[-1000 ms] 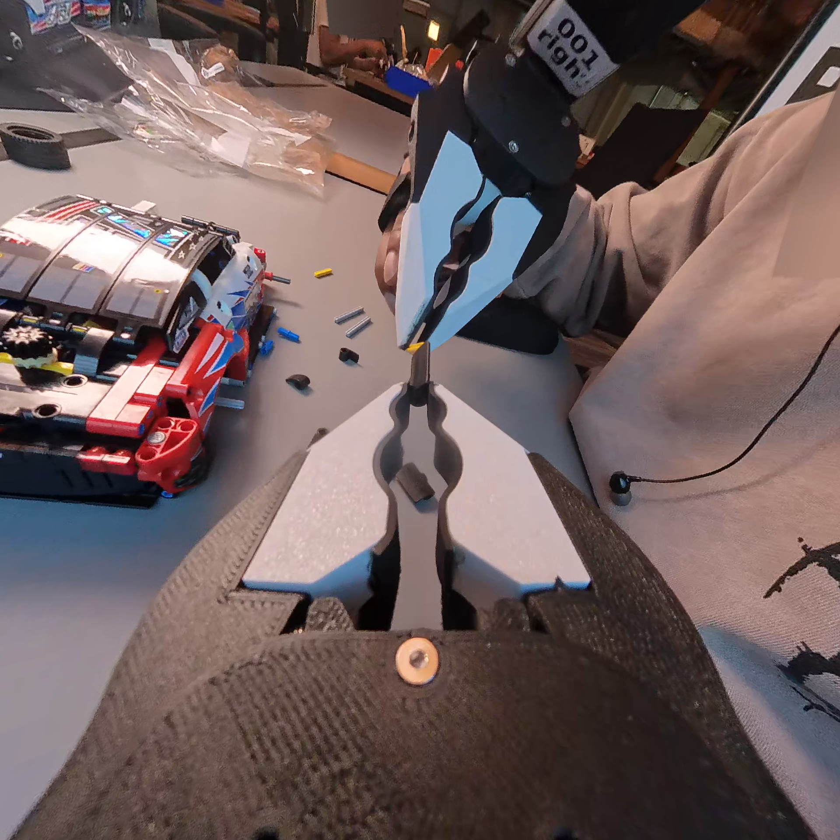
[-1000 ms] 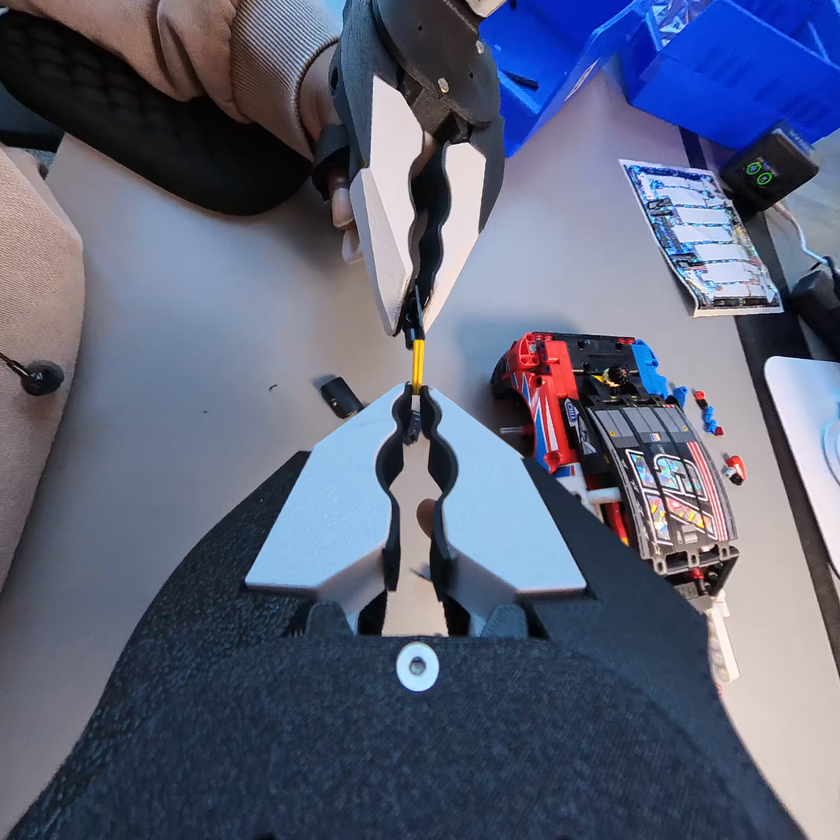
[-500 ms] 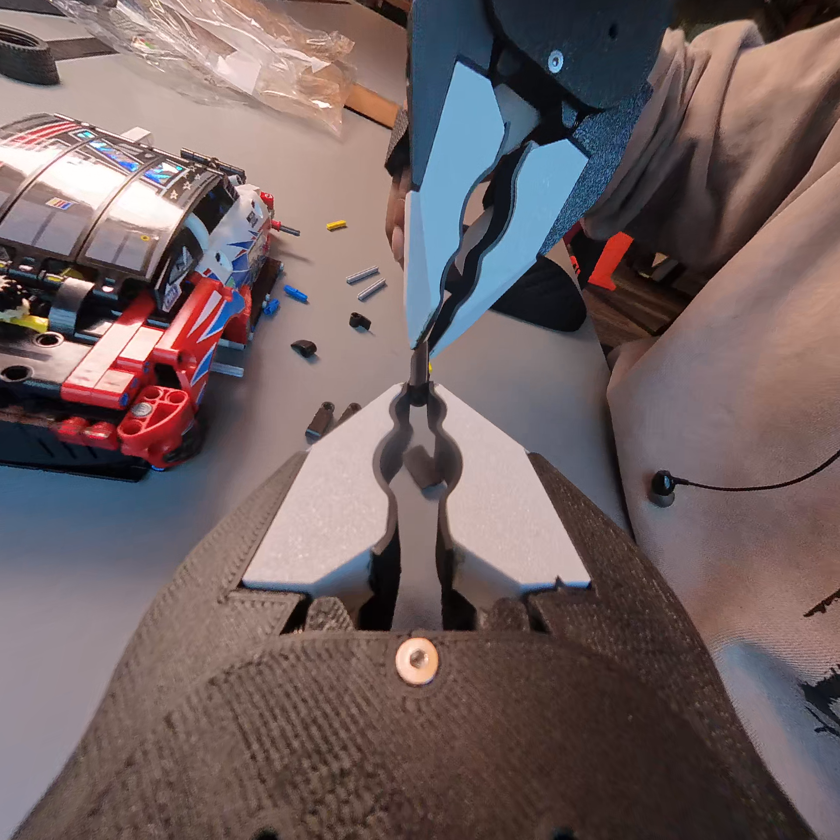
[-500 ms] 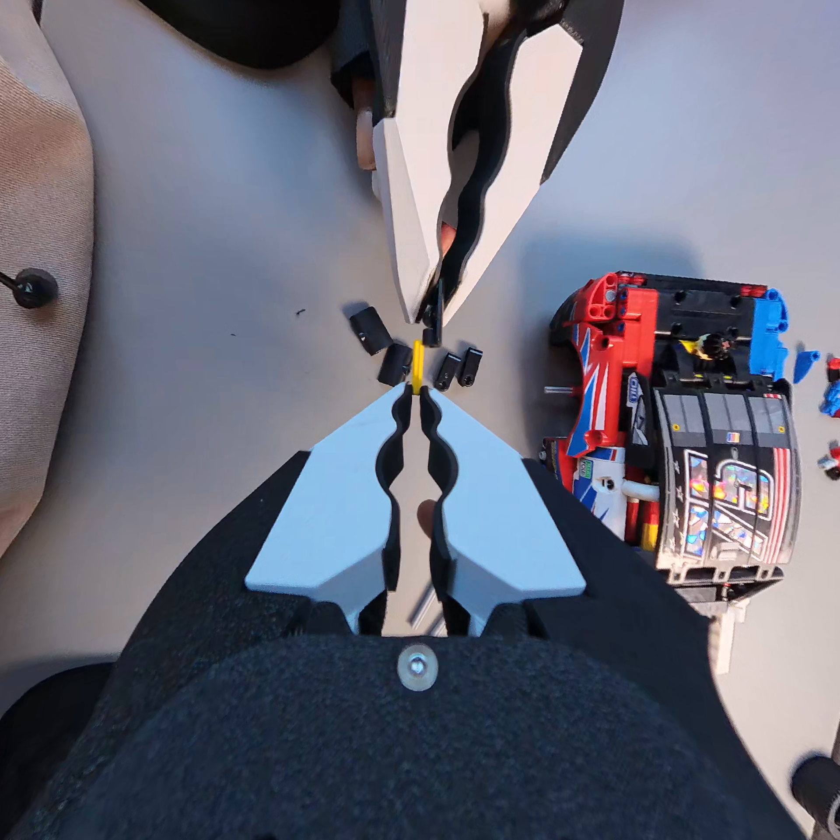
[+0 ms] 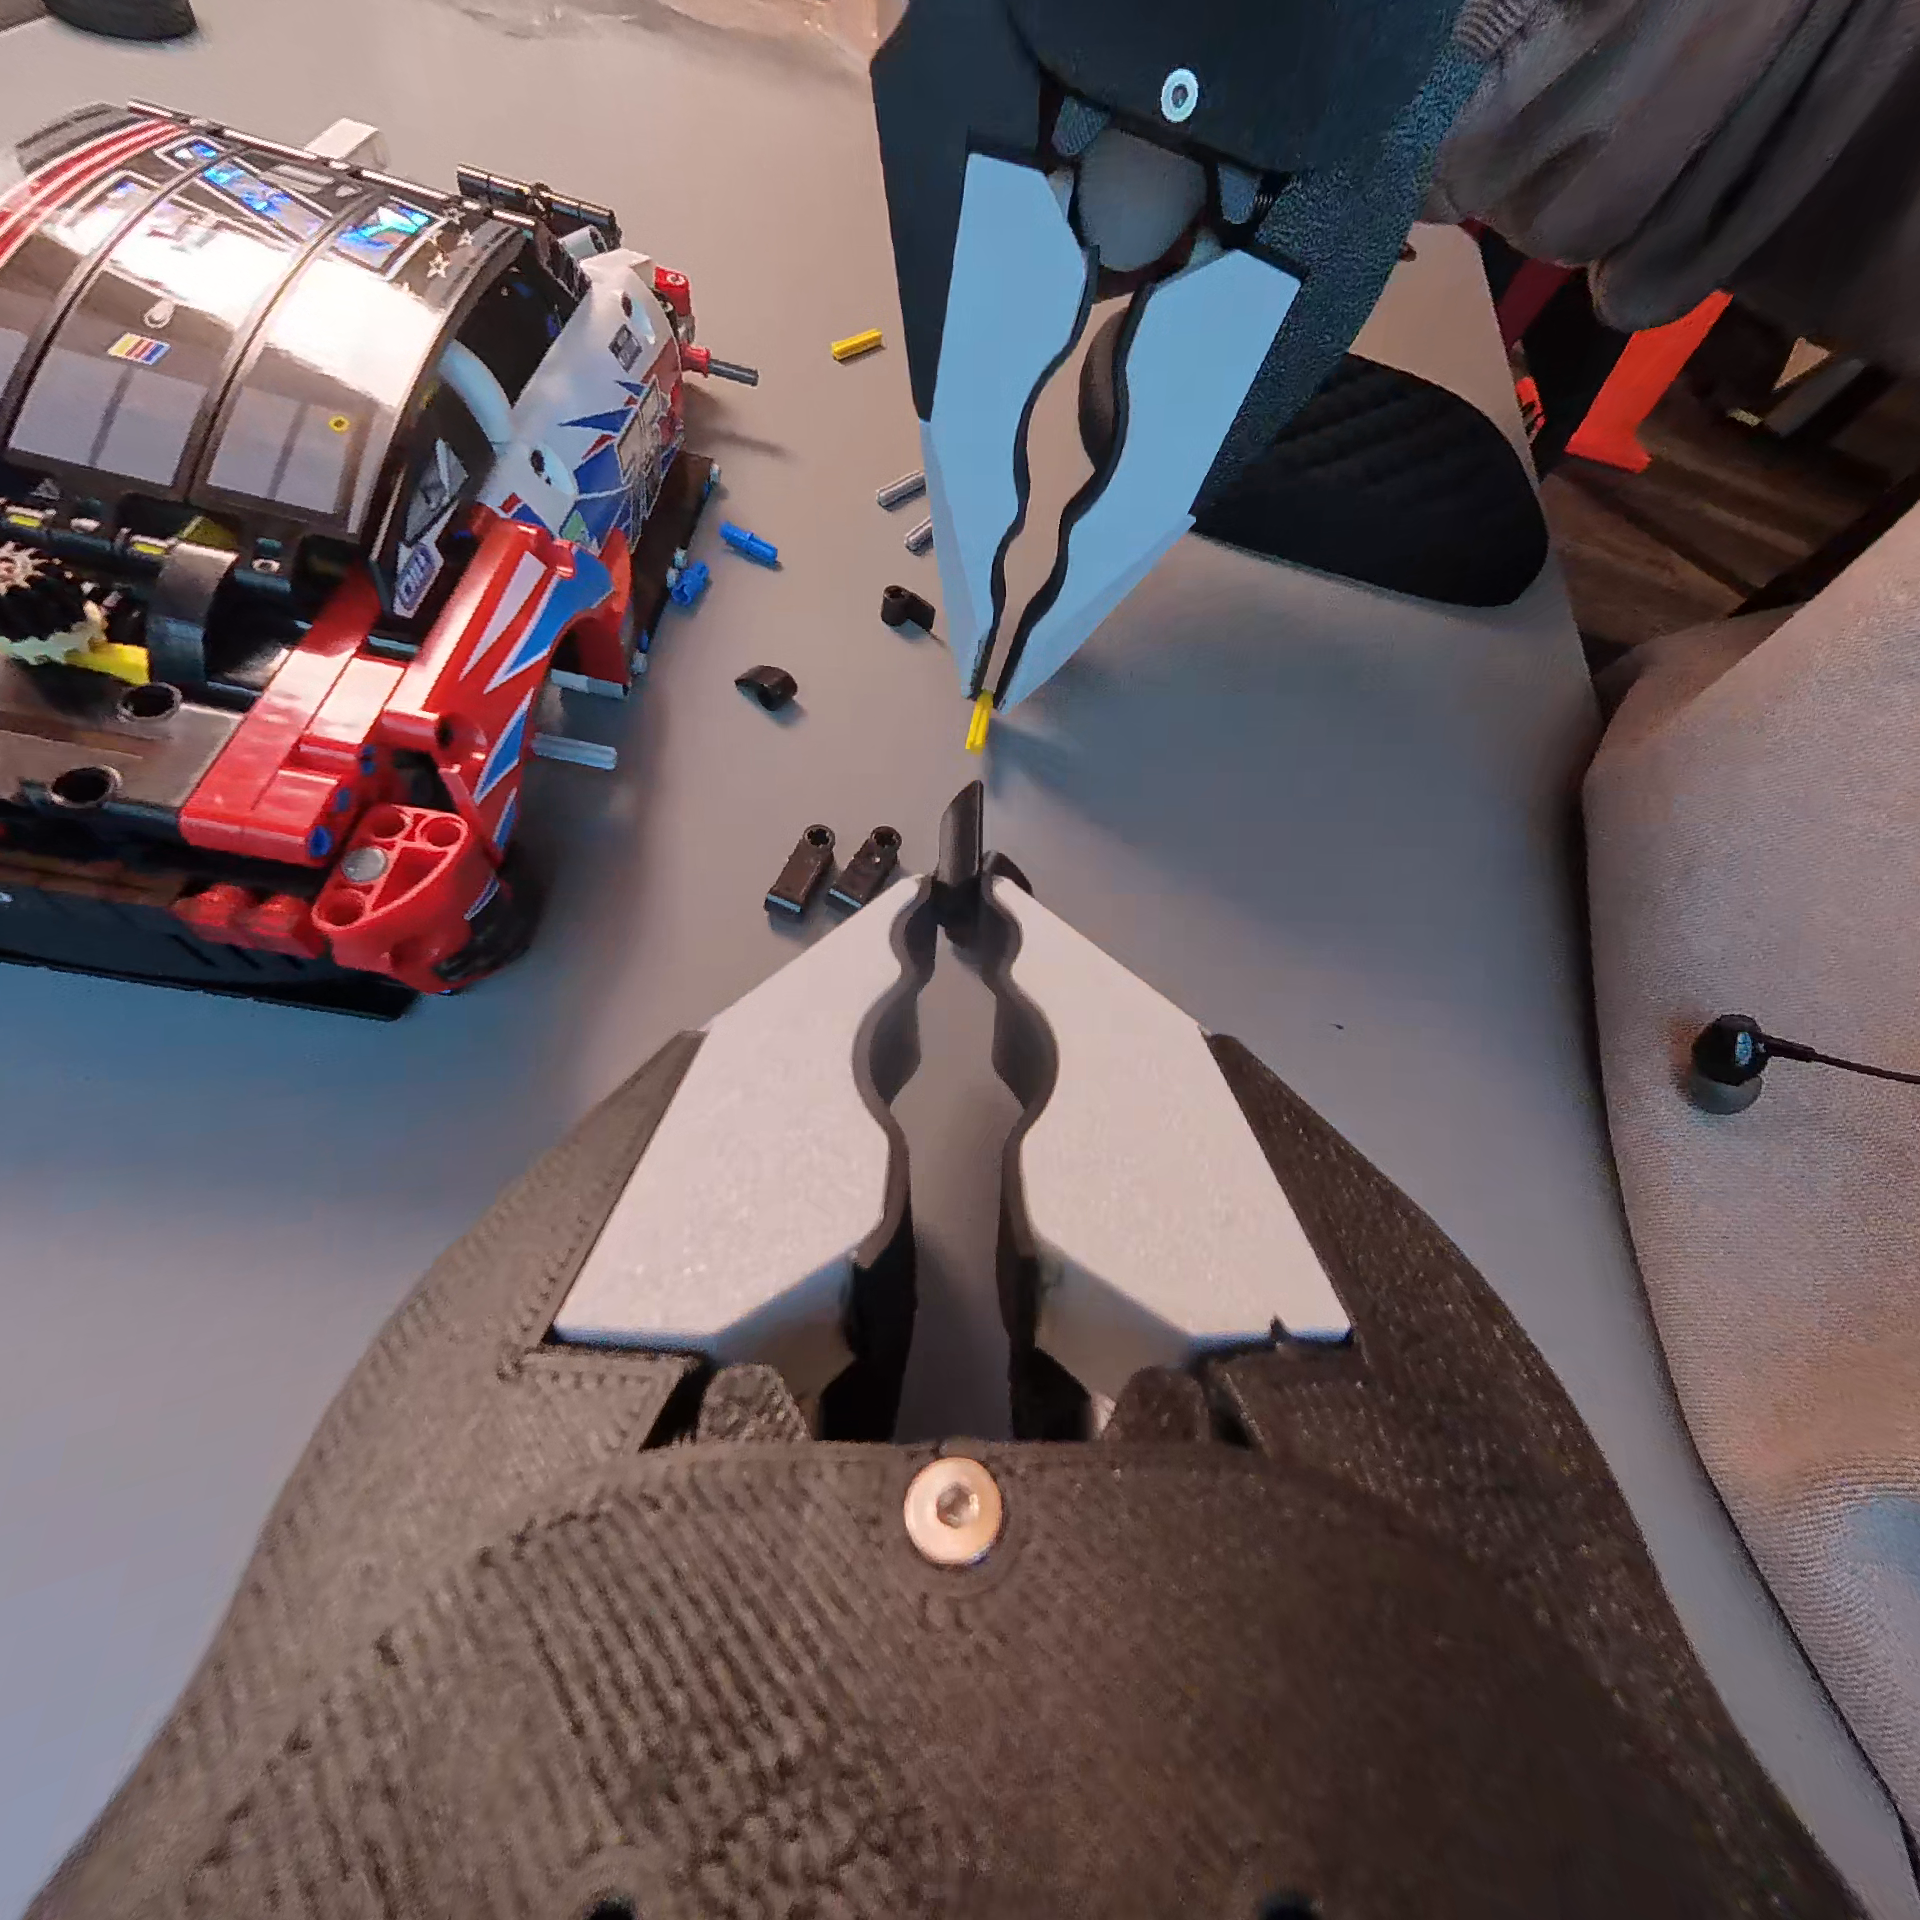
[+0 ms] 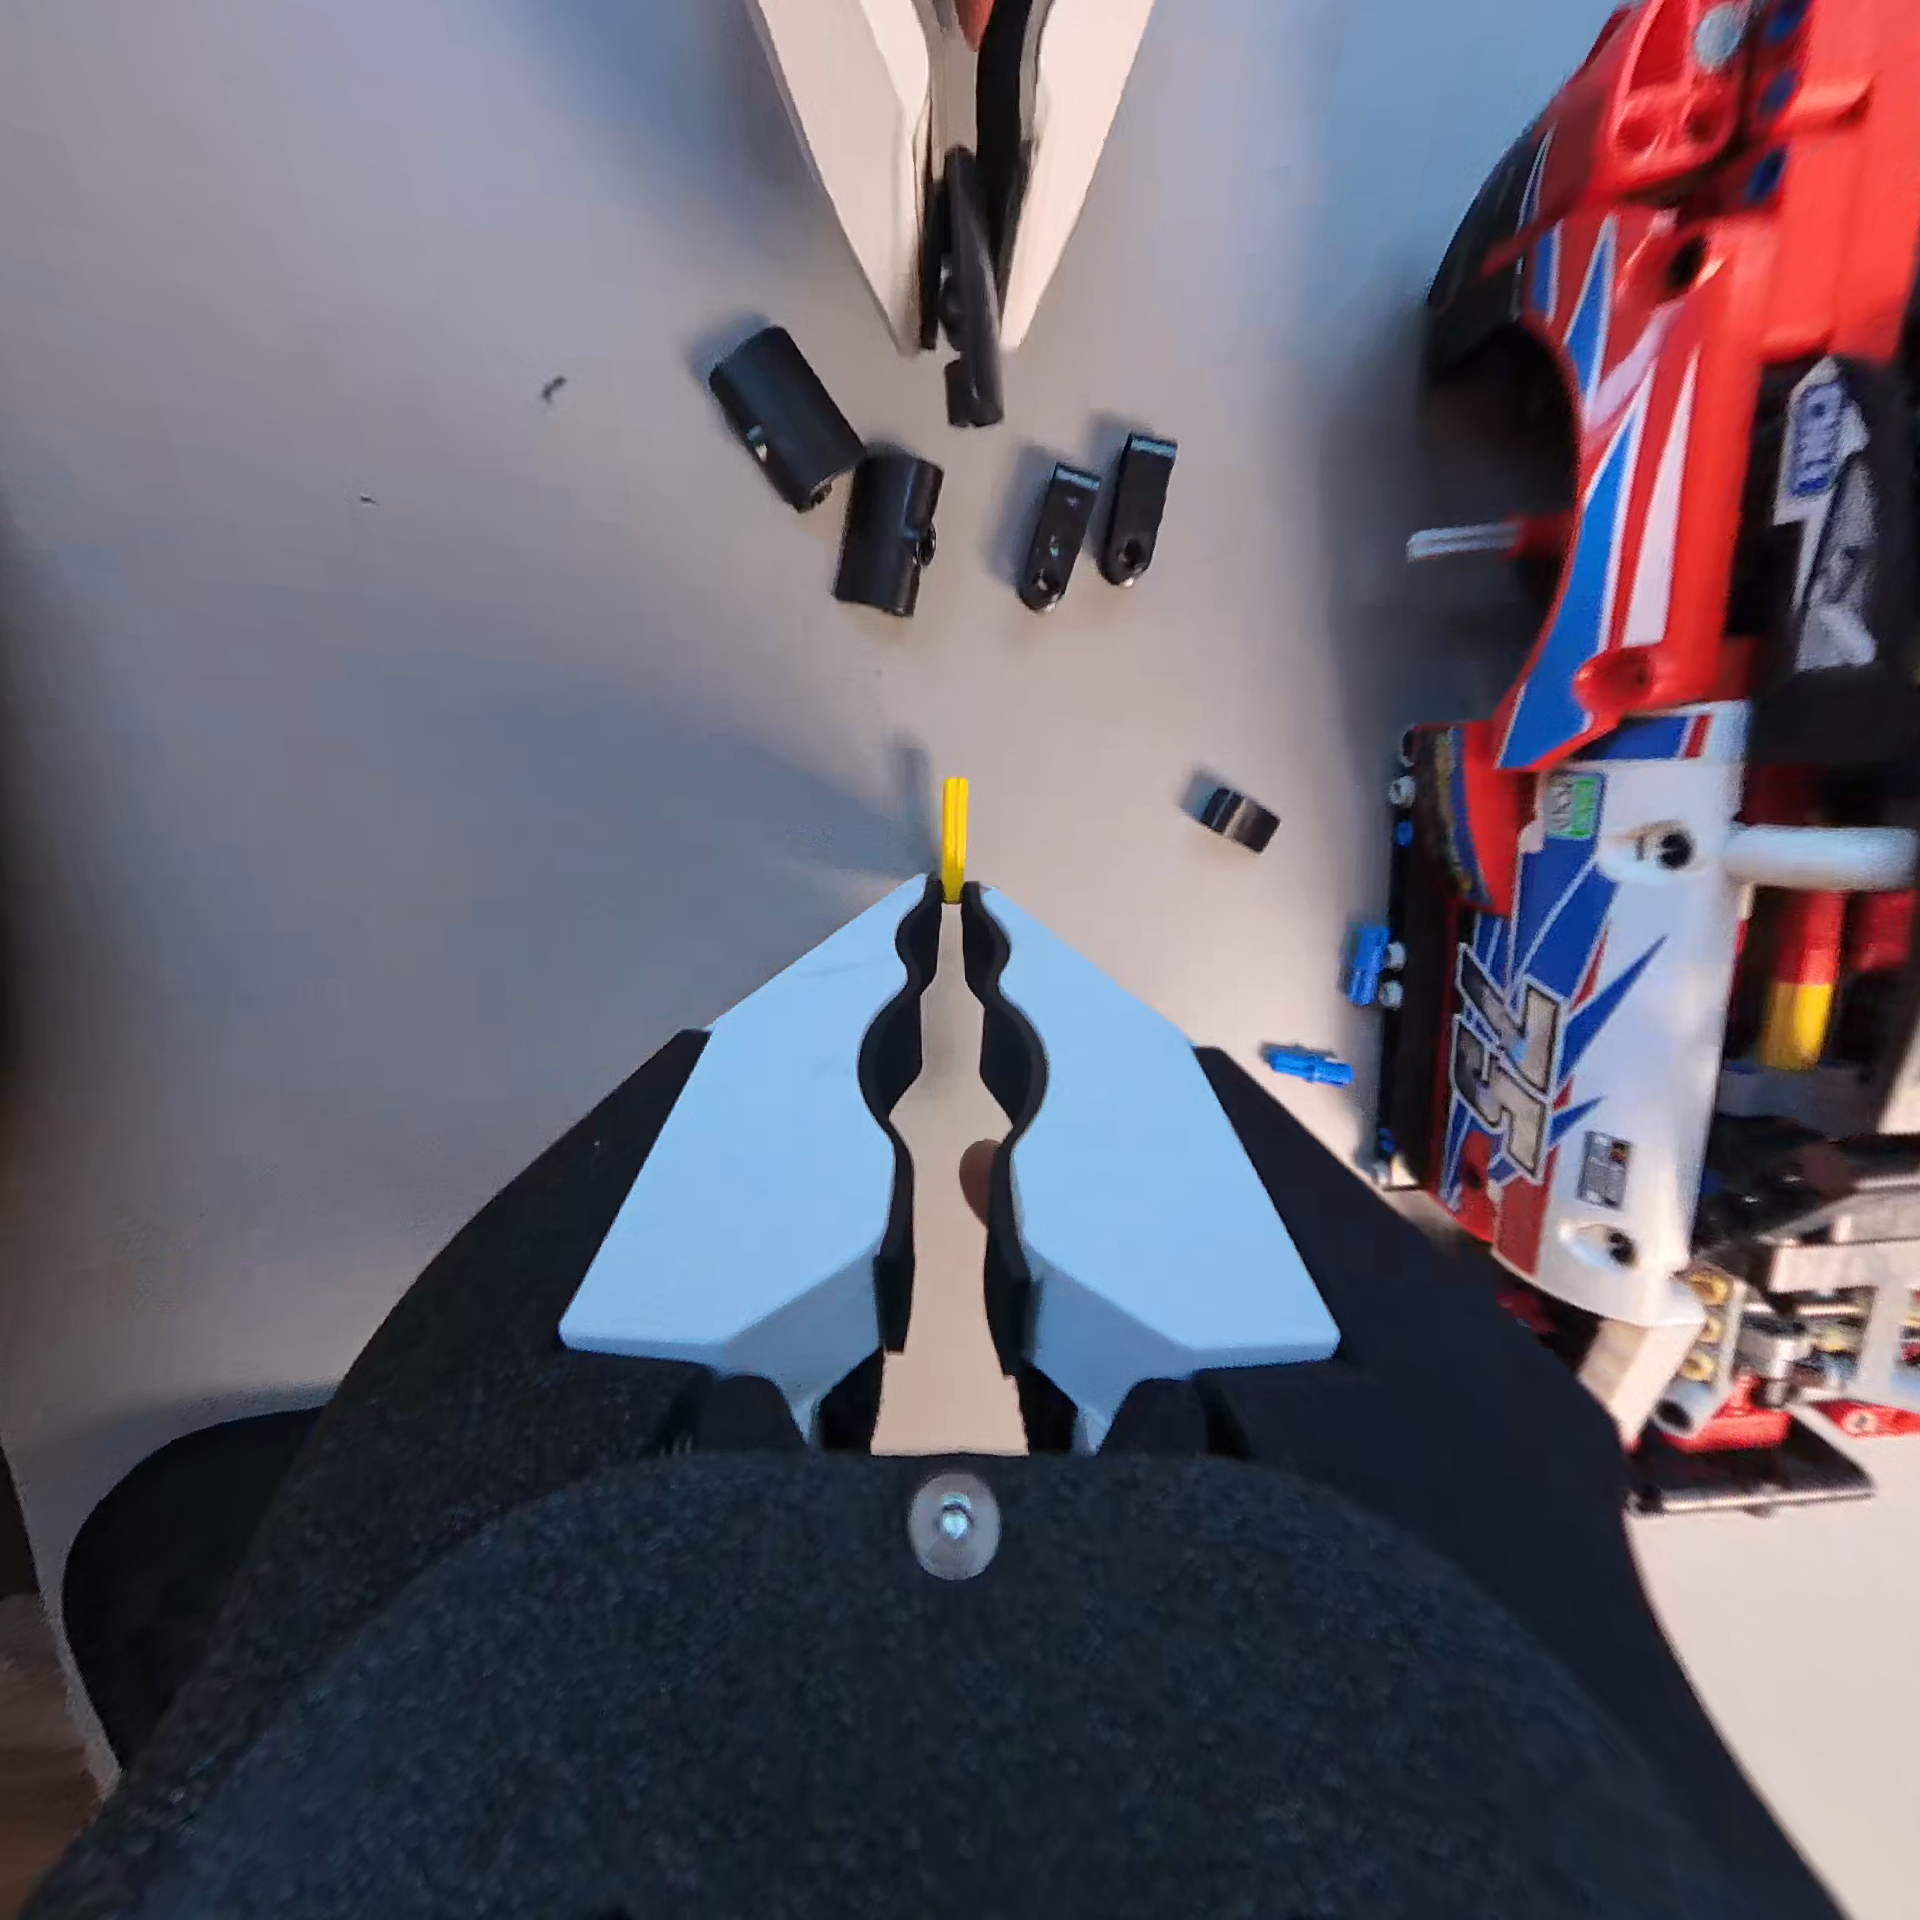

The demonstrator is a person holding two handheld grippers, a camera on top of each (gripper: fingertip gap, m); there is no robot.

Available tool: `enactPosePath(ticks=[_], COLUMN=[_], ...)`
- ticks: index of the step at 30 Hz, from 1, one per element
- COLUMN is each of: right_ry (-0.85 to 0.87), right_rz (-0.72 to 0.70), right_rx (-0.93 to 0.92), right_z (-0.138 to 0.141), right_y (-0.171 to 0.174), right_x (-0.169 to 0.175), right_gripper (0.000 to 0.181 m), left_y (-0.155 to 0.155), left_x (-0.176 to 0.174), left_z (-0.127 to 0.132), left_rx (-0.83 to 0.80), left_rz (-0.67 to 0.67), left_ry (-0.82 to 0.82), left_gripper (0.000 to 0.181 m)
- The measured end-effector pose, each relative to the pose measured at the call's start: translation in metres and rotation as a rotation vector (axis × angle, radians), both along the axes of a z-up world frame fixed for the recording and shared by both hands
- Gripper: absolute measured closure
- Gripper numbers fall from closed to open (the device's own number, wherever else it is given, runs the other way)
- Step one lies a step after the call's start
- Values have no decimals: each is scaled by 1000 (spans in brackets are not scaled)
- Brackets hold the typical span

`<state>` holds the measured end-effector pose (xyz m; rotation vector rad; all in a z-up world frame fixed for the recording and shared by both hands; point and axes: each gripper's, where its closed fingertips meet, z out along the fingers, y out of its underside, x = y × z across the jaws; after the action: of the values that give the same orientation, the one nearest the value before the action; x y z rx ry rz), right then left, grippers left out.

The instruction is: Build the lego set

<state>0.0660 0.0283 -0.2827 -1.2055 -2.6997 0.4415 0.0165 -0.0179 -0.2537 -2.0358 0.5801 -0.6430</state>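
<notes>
Grey tabletop [image 5: 1247, 831] fills both views, smooth and matte, scattered with small loose parts; at its far edge in the left wrist view a wooden floor [image 5: 1662, 540] and an orange object [image 5: 1631, 384] show beyond a dark padded rest [image 5: 1382, 509]. The left gripper [image 5: 961, 894] is pressed together on a small black piece [image 5: 961, 831] that sticks out past its tips; the right gripper [image 6: 954, 883] pinches a short yellow axle [image 6: 954, 826] at its very tip; the two held parts point at each other with a gap between them. The lego car [image 5: 312, 499], red, white, blue and black, stands on the table to the left gripper's left; two black connectors [image 5: 831, 868] lie just beside that gripper's tips, and two black sleeves [image 6: 831, 478] lie near them in the right wrist view; blue pins [image 5: 748, 542] and a yellow pin [image 5: 856, 343] lie close to the car. A person's beige sleeve [image 5: 1766, 1143] borders the table.
</notes>
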Motion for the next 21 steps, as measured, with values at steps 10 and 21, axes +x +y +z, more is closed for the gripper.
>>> enactPosePath(ticks=[10,21], right_ry=[235,255], right_rz=[-69,-97], right_rx=[-185,-181], right_z=[-2,-3], right_y=[3,-3], right_x=[6,-5], right_gripper=[164,172], left_y=[0,-2], left_x=[-8,-7], left_z=[-2,-2], left_rx=[-1,-12], left_rz=[36,34], left_ry=[24,16], left_gripper=[176,176])
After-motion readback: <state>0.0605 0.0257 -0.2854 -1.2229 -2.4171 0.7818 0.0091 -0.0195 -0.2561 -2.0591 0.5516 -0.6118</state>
